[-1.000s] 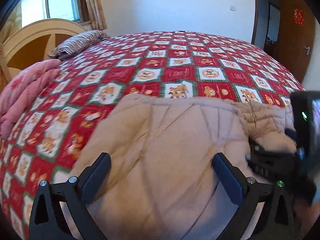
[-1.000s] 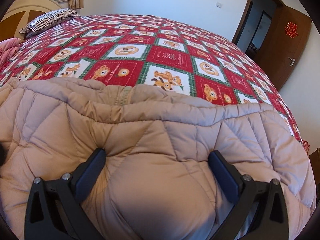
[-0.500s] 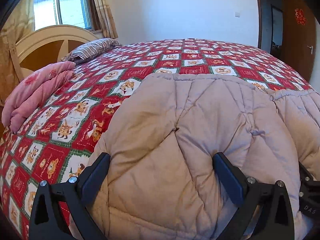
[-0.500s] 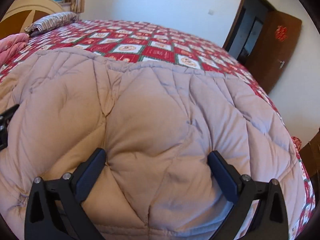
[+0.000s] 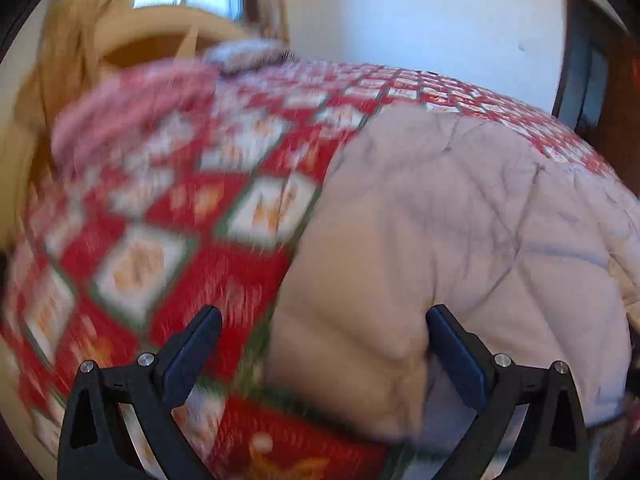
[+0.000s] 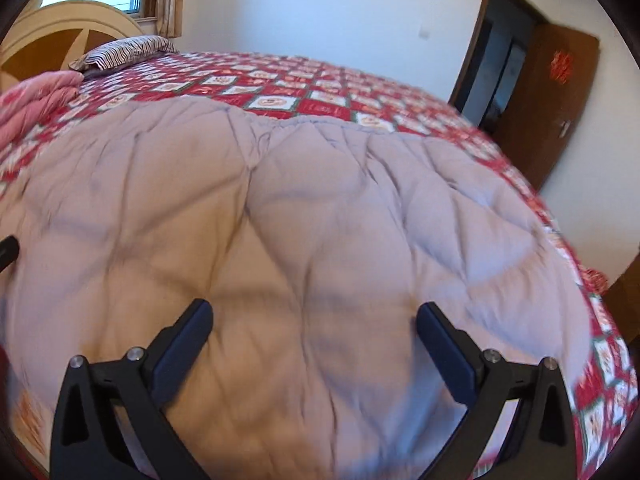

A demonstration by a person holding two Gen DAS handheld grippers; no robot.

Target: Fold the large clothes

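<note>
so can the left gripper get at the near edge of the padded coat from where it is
Probably yes: the left gripper is open, the beige padded coat bulges against its right finger, and nothing blocks it.

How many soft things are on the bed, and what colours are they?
Beige quilted coat: 1
Pink folded blanket: 1
Striped pillow: 1
Red patterned bedspread underneath them: 1
Total: 4
</note>
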